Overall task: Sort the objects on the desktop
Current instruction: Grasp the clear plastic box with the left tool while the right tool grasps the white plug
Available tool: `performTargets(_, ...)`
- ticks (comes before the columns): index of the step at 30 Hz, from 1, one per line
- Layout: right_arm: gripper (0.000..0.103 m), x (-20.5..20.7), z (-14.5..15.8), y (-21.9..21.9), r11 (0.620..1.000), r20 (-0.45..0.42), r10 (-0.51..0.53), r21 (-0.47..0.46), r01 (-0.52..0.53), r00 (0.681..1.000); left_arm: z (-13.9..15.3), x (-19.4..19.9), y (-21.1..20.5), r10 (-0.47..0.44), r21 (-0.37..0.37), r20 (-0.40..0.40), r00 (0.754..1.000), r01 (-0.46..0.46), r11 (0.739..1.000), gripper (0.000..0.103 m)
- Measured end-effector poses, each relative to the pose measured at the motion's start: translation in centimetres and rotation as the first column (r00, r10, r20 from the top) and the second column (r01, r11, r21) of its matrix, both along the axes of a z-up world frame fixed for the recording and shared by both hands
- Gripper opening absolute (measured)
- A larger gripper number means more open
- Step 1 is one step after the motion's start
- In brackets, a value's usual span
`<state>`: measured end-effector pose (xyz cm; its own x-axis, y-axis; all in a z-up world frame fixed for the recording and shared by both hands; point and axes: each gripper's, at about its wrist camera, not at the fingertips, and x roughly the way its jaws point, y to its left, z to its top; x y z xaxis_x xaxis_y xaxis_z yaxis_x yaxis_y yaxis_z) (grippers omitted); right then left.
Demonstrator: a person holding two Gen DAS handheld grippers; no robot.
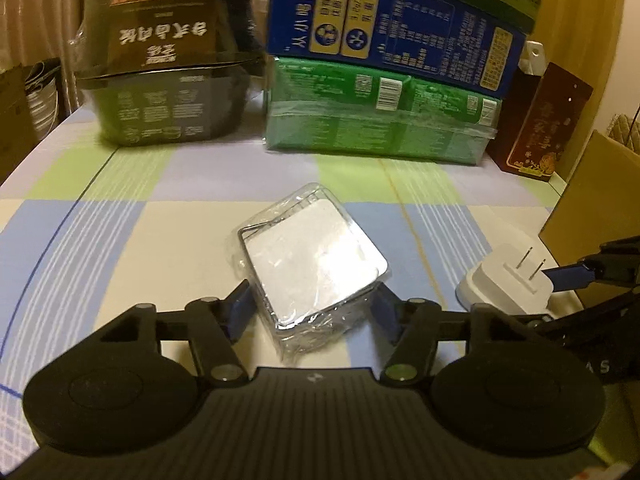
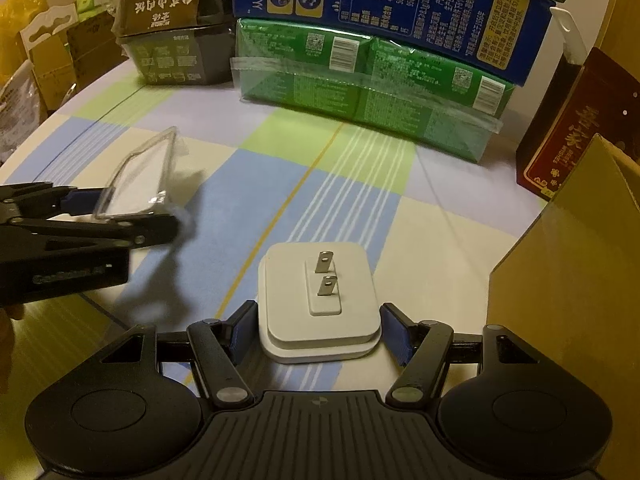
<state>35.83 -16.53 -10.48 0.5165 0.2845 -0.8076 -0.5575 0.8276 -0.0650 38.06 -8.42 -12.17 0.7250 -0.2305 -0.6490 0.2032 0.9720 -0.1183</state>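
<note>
Jaws apart on both: left gripper flanking clear-wrapped white square box at lower centre, right gripper flanking white two-prong plug adapter (neither clamped). Sorting seemingly barely begun.

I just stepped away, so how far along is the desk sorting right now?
Nothing looks sorted yet. In hand: the left gripper brackets the clear plastic-wrapped box, and the right gripper brackets the white plug adapter, both apparently still on the checked tablecloth. Left: gripping, lifting and placing both.
</note>
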Motion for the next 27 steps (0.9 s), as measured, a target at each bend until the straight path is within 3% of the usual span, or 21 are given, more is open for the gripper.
performTargets(6, 0.063, -1.8, 0.2, 0.3, 1.0, -0.018, 0.026, 0.001, -0.026, 1.0, 0.3, -2.9, 2.0, -0.039, 0.055, -0.021, 0.999, 0.04, 0.998, 0.053)
performTargets(13, 0.063, -6.6, 1.4, -0.1, 0.999, -0.073, 0.039, 0.036, -0.037, 0.997, 1.2, -8.8, 3.2, -0.112, 0.095, -0.085, 0.99, 0.12, 0.988, 0.053)
performTargets(19, 0.063, -11.9, 2.1, -2.2, 0.99, -0.144, -0.048, 0.124, 0.066, 0.988, 1.7, -15.2, 3.7, -0.158, 0.134, -0.111, 0.981, 0.172, 0.976, 0.054)
performTargets(21, 0.063, -13.2, 2.1, -2.7, 0.985, -0.156, -0.072, 0.142, 0.094, 0.985, 1.8, -16.2, 3.9, -0.152, 0.15, -0.1, 0.983, 0.166, 0.975, 0.06)
performTargets(22, 0.063, -13.8, 2.1, -2.8, 0.985, -0.157, -0.073, 0.145, 0.096, 0.985, 1.8, -16.7, 3.9, -0.148, 0.154, -0.087, 0.985, 0.16, 0.975, 0.074)
performTargets(24, 0.063, -14.2, 2.7, -2.7, 0.987, -0.122, -0.067, 0.135, 0.083, 0.99, 1.8, -17.4, 3.9, -0.126, 0.182, -0.04, 0.991, 0.131, 0.974, 0.088)
performTargets(27, 0.063, -14.3, 3.0, -2.9, 0.988, -0.079, -0.083, 0.121, 0.092, 0.993, 1.5, -17.5, 3.7, -0.101, 0.184, -0.041, 0.994, 0.107, 0.977, 0.088)
